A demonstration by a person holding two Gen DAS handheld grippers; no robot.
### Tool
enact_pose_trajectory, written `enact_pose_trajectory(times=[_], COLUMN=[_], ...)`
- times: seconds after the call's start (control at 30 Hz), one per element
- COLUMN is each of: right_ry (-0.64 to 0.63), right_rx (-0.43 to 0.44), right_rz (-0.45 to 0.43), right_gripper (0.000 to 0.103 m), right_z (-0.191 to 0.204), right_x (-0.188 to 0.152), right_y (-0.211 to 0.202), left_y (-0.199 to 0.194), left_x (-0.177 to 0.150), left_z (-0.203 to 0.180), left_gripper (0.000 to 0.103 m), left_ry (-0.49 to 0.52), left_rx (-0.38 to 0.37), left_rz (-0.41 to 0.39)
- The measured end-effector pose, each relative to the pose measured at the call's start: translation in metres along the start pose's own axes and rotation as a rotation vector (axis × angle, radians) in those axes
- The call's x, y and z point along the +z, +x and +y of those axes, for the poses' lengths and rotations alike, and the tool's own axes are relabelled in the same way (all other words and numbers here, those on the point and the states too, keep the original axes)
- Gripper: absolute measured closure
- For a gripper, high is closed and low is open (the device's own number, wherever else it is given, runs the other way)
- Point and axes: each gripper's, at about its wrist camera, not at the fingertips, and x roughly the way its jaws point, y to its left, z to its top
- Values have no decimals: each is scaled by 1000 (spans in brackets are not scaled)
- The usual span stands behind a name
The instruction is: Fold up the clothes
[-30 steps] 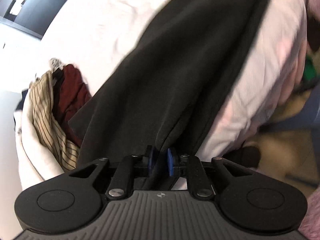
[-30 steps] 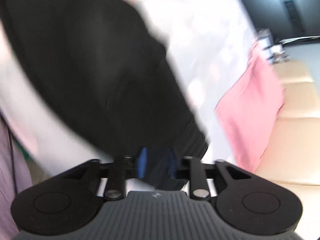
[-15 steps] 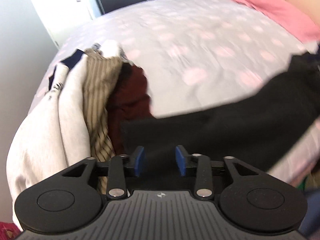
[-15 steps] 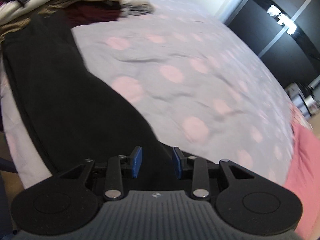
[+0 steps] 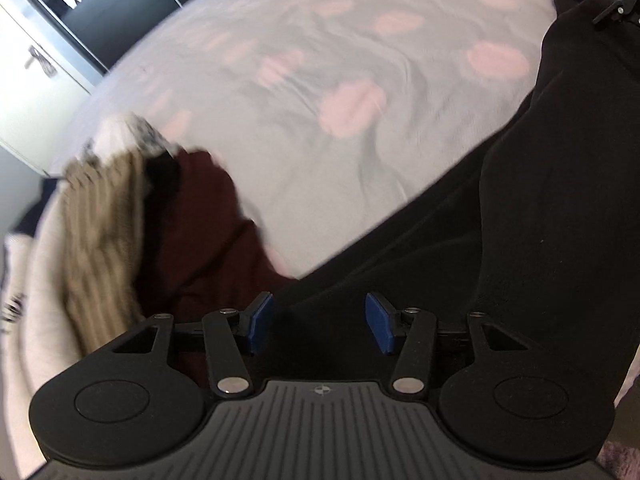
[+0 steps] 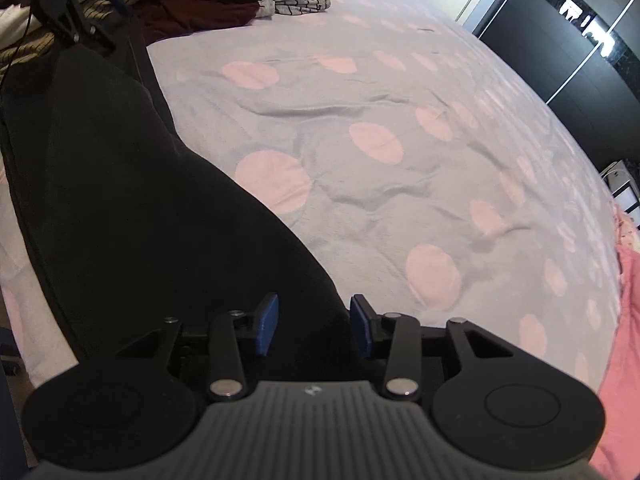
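Left tool (image 5: 318, 322): released, its jaws having just been opening; the blue pads (image 5: 258, 322) stand apart with black cloth under the gap and neither pad pressing on it.
Right tool (image 6: 313, 326): released too, jaws just opened wider; pads clear of the cloth that lies below and between them.
Black garment (image 5: 540, 216): spread flat along the near edge of the bed, running from under the left tool off to its right (in the right tool's view it runs away to the left and forward, (image 6: 120, 184)).
Clothes pile (image 5: 120, 232): just ahead and left of the left tool, touching the garment's end; a maroon piece, a tan striped one and a pale one, blurred.
Bed (image 6: 400, 140): ahead of both tools, grey cover with pink spots, lightly rumpled.
Pink cloth (image 6: 624, 340): at the right tool's far right, on the bed's edge.
Dark wardrobe (image 6: 560, 24): beyond the bed.
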Motion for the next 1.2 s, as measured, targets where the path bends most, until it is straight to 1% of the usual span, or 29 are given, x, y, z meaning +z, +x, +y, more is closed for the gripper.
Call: enact_pose_trajectory(times=[0.07,0.1,0.13,0.17,0.2,0.27,0.3,0.33,0.47,0.6,0.67,0.7,0.73,0.77,0.83,0.93,0.97,1.0,1.03,1.07,1.1,1.2], right_ry=[10,12,10,5,1,3,8,14,17,8,4,3,1,0,-1,-5,-7,-10,-12,-14,-17,-24], right_rx=[10,15,20,25,29,40,43,45,40,32,30,29,28,27,26,24,23,23,23,23,23,24], right_rz=[5,9,16,25,32,39,44,47,50,47,46,46,46,46,46,46,45,44,42,41,40,40], right_gripper=[55,53,53,53,52,52,52,52,51,50,50,50,50,50,49,49,48,48,48,48,48,48], right_z=[-3,-4,-3,-3,-3,-2,-2,-2,0,6,8,8,8,8,7,7,7,7,6,6,6,6], right_x=[1,2,2,1,1,0,0,0,0,-2,-4,-5,-6,-6,-6,-6,-7,-7,-7,-8,-9,-10], right_y=[8,12,15,18,21,25,26,27,26,20,19,19,18,18,18,19,19,19,20,20,20,21], left_y=[3,4,5,6,6,7,7,7,3,-13,-15,-15,-14,-11,-4,12,17,21,24,27,30,36], left_x=[-3,-4,-6,-7,-7,-6,-5,-4,1,3,5,6,6,8,11,15,14,15,15,16,17,20], left_z=[3,5,7,8,9,6,4,1,-8,1,6,9,12,14,13,9,9,10,13,16,19,25], left_gripper=[61,66,72,75,80,89,98,103,103,103,95,79,57,50,49,49,49,46,40,36,28,27], left_ry=[-42,-66,-90,-113,-127,-125,-122,-114,-68,-61,-44,-42,-46,-45,-16,40,44,43,37,31,30,25], left_rx=[-32,-50,-68,-85,-97,-111,-120,-122,-87,-57,-92,-117,-139,-149,-162,-240,-253,-264,-274,-280,-283,-318], left_rz=[3,5,7,9,11,15,19,24,30,-28,-38,-43,-46,-44,-35,31,43,46,49,54,59,77])
